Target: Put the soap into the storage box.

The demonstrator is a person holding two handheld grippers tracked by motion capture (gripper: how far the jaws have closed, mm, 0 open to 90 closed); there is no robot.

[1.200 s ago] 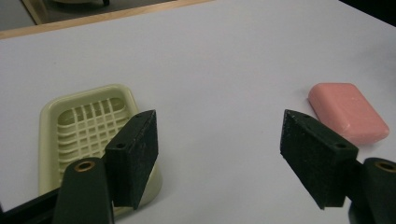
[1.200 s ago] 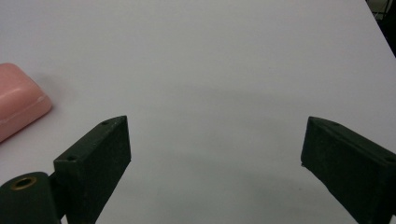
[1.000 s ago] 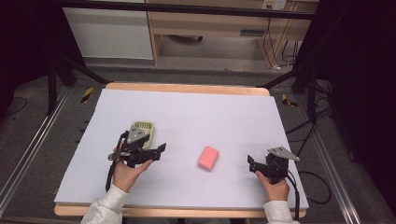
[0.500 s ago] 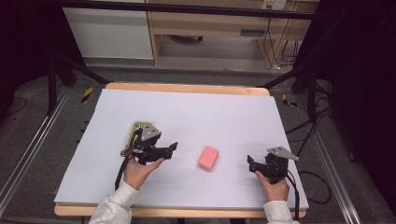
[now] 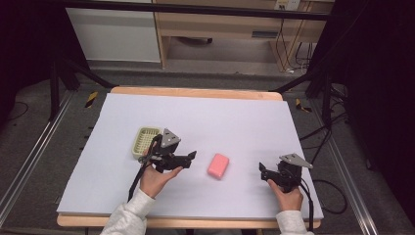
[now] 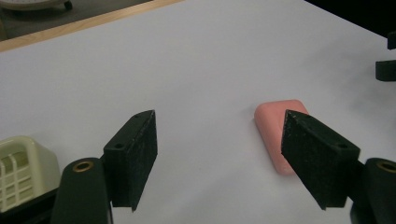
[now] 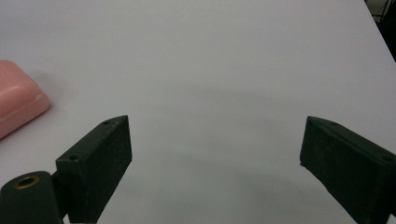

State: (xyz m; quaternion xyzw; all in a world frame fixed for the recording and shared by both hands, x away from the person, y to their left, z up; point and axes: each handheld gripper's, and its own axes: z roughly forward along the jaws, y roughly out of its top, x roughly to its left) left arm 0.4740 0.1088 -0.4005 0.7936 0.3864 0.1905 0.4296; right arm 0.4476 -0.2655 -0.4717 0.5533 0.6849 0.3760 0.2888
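Note:
A pink soap bar (image 5: 218, 165) lies flat on the white table (image 5: 235, 117), a little right of centre near the front. My left gripper (image 5: 188, 159) hovers just left of it, jaws open and pointing at it. In the left gripper view the soap bar (image 6: 275, 128) lies ahead, partly behind the right jaw of the left gripper (image 6: 218, 121), and nothing sits between the pads. My right gripper (image 5: 263, 172) rests open to the right of the soap. In its own view the right gripper (image 7: 215, 123) faces bare table, with the soap bar (image 7: 16, 109) at the left edge.
A pale cream slotted basket (image 5: 145, 141) stands behind the left hand, and the basket (image 6: 18, 168) sits low at the left of the left gripper view. The table's wooden rim (image 5: 195, 92) runs along the far side. Black frame legs and cables flank the table.
The left hand has moved right, away from the basket and toward the pink soap bar, with its jaws open. The right hand and the soap have stayed where they were.

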